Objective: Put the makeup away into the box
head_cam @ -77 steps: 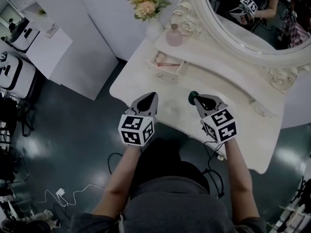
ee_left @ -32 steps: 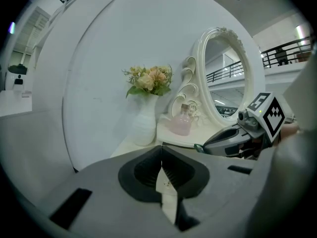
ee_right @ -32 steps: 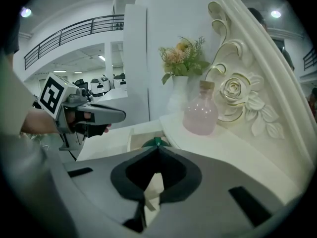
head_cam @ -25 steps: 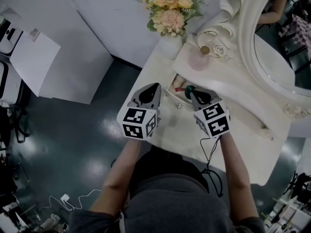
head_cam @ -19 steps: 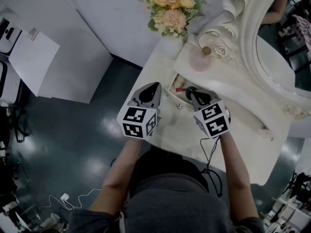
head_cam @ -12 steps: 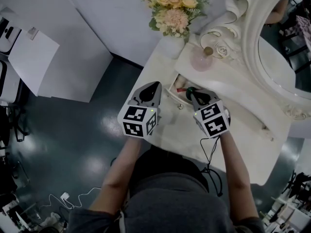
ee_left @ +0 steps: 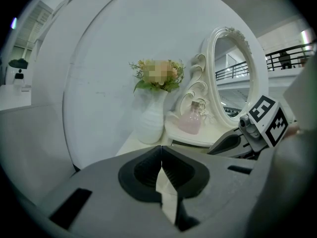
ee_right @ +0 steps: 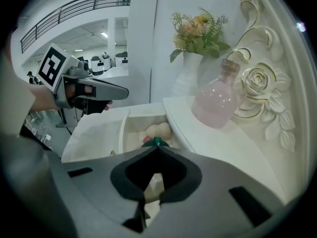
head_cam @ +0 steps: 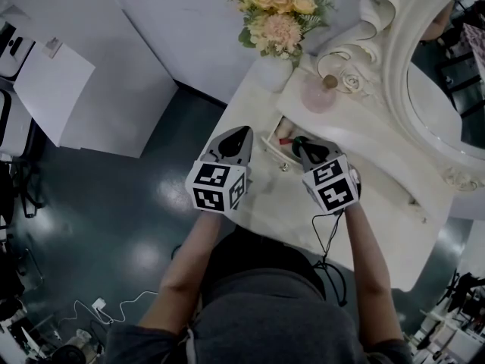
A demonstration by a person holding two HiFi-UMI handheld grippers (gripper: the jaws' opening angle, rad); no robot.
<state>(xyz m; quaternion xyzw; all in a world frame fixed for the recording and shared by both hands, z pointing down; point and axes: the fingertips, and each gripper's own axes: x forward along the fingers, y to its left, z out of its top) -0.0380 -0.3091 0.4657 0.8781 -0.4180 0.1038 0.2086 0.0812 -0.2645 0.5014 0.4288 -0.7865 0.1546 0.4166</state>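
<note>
- My right claw [ee_right: 157, 148] is clamped on a green-capped makeup item [ee_right: 156, 142], just above the open drawer [ee_right: 124, 128].
- A sponge [ee_right: 158, 131] lies inside the drawer.
- My left claw [ee_left: 161, 152] is closed and empty beside the drawer.
- Remaining, in my judgement: lower and release.

The left gripper [head_cam: 242, 132] and right gripper [head_cam: 302, 144] have moved from the middle of the table [head_cam: 379, 218] to the open drawer [head_cam: 273, 137]. The green makeup piece [head_cam: 300, 139] now hangs over the drawer, and the right jaws have just opened a tiny bit around it
</note>
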